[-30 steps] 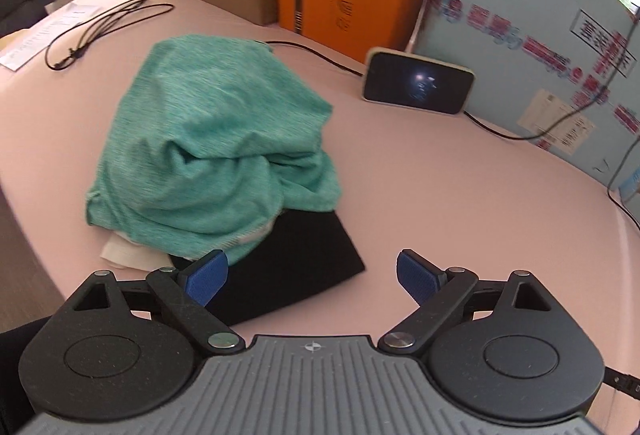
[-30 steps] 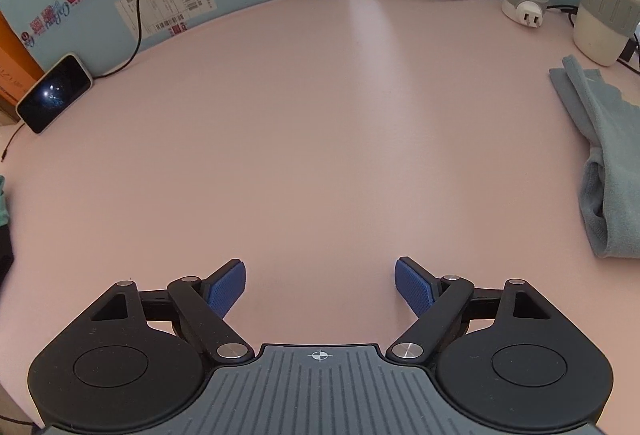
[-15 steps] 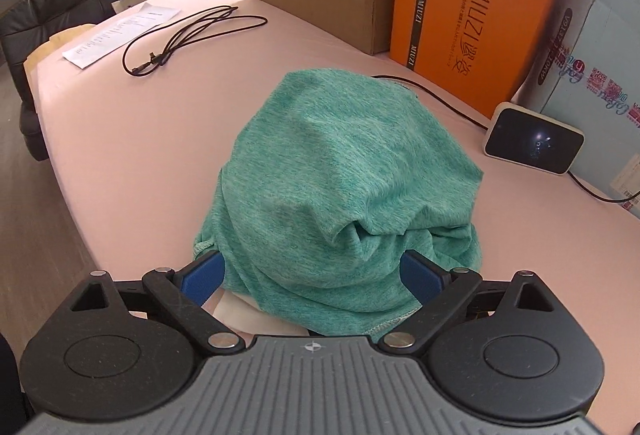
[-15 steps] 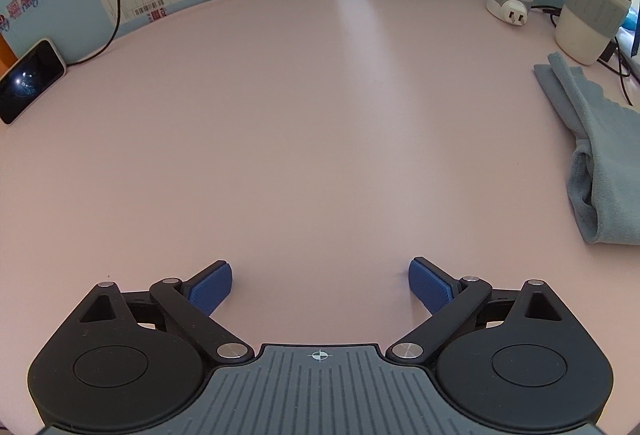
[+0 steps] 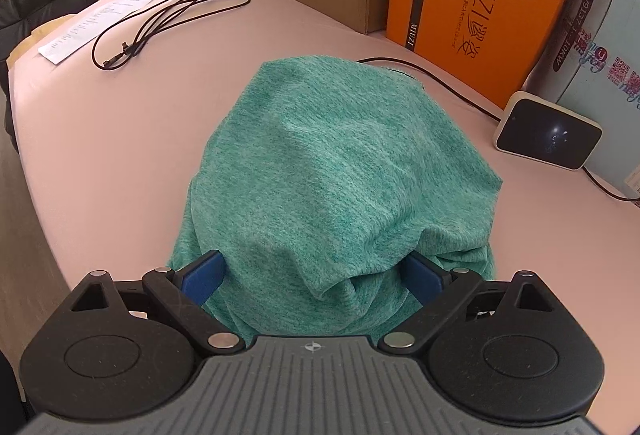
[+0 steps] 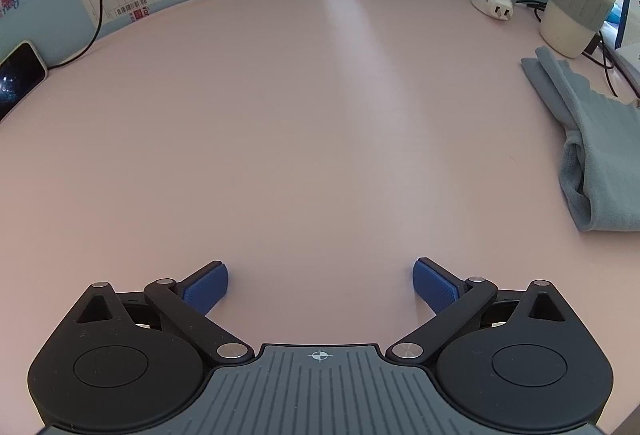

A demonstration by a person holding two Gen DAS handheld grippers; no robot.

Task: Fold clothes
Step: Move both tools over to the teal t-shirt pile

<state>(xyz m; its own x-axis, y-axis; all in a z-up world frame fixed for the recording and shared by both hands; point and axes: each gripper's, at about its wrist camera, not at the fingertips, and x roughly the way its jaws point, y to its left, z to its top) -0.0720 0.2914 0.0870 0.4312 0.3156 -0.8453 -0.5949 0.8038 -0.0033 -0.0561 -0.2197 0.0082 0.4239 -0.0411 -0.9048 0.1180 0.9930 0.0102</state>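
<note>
The green garment [image 5: 340, 171] looks soft and light (surely floppy), so the wide-open left gripper [image 5: 314, 273], astride its near fold, should pinch there.

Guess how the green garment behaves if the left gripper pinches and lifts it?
Probably floppy: the green garment lies in a soft, creased heap between the open left gripper, so it should sag and unfurl when lifted. The knit looks thin, so likely light. Its textured surface suggests the pads will hold without slipping.
</note>
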